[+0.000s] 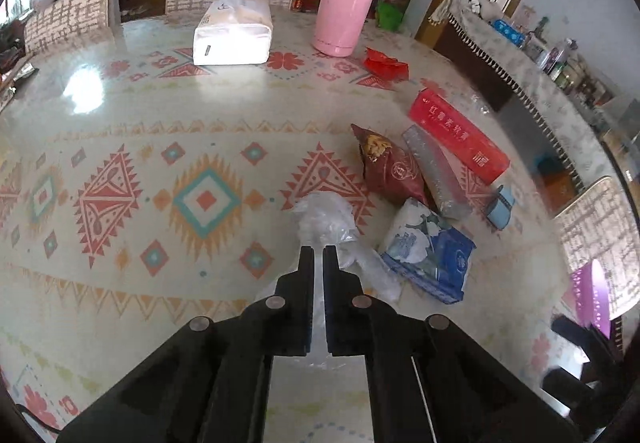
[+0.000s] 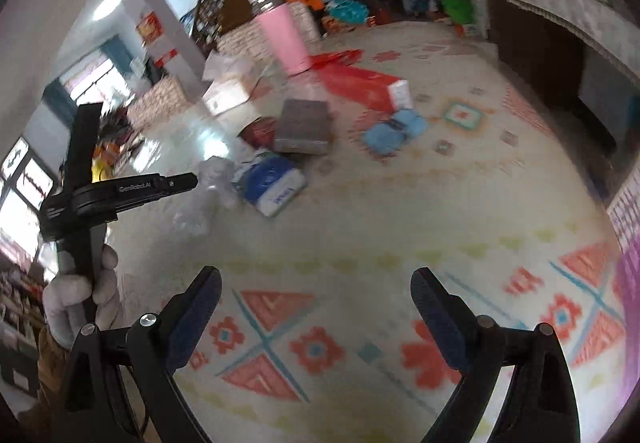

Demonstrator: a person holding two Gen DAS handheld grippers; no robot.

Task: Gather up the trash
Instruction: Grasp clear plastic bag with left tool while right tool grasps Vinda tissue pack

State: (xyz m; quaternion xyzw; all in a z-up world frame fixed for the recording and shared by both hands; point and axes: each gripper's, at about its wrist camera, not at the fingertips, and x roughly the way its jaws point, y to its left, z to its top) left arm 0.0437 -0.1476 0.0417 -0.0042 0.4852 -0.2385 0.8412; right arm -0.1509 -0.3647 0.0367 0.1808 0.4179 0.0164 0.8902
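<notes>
Your left tongs [image 1: 319, 249] are pinching the clear plastic bag [image 1: 326, 217] on the bench [image 1: 160, 115]. Your right tongs [image 2: 316, 277] are spread wide, holding nothing, and the bag lies ahead to their left.

Plastic wrap [image 1: 324, 219] on table [image 1: 160, 115]; tissue pack [image 1: 430, 249] just right; flask [image 1: 346, 3] behind.

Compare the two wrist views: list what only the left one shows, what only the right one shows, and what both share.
Only the left wrist view: the left gripper shut on the clear plastic bag, seen from behind, and the white tissue pack sharply.

Only the right wrist view: the right gripper open over bare tablecloth, and the gloved hand holding the left gripper.

Both: the pink flask, red box, blue-and-white tissue pack and patterned tablecloth.
</notes>
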